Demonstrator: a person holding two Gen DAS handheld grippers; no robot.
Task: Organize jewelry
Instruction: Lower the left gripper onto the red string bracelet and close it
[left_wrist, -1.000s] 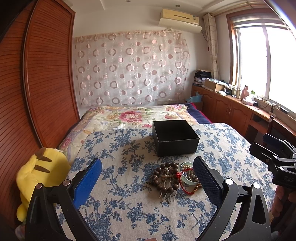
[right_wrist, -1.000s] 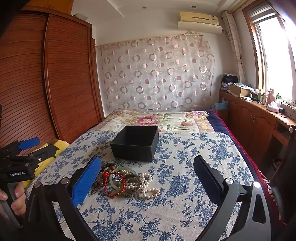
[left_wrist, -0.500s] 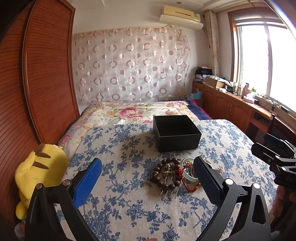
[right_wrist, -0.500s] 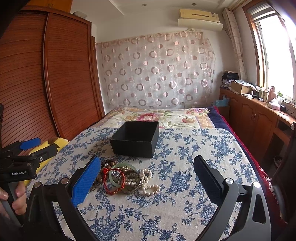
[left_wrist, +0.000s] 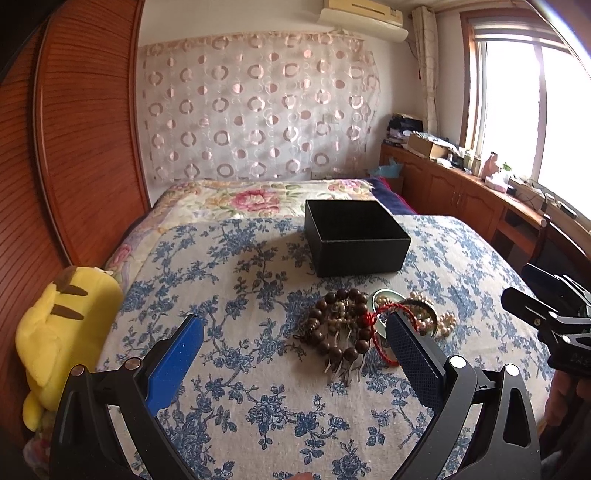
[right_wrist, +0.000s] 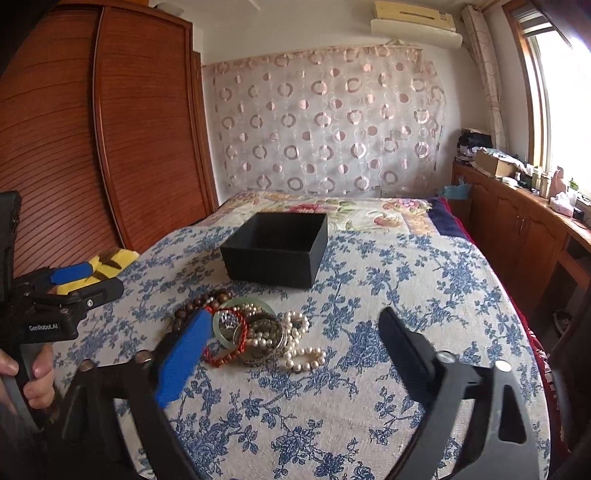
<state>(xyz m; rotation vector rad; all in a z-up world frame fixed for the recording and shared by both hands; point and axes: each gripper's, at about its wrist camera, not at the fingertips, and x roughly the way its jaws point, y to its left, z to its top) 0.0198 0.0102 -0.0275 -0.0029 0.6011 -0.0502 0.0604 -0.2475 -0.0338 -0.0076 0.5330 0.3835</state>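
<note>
On the blue-flowered bedspread (left_wrist: 236, 369) a small heap of jewelry sits just in front of an open black box (left_wrist: 354, 236), near it but not touching. The heap is a tangle: a string of big dark wooden beads (left_wrist: 332, 328) on the left, a pale green bangle (right_wrist: 240, 317) in the middle with a red cord bracelet (right_wrist: 242, 332) looped through and over it, a round metal piece I can't make out clearly, and a strand of pearls (right_wrist: 299, 343) trailing off to the right. The left gripper (left_wrist: 293, 350) hangs over the bedspread with its fingers spread wide, holding nothing, the heap sitting just ahead of its right finger; the right gripper (right_wrist: 295, 339) is likewise wide open and empty, its blue pad (right_wrist: 184, 358) overlapping the left edge of the pile in its view. I'd expect the beads and pearls to be light and floppy, sagging and swinging once lifted, and likely to drag their neighbours along since the strands overlap. The bangle looks rigid, smooth and probably slippery, maybe breakable, so a pinch across its rim seems safest. The pearl strand's free outer loop looks the easiest first hold. The soft quilt will give under any press.
</note>
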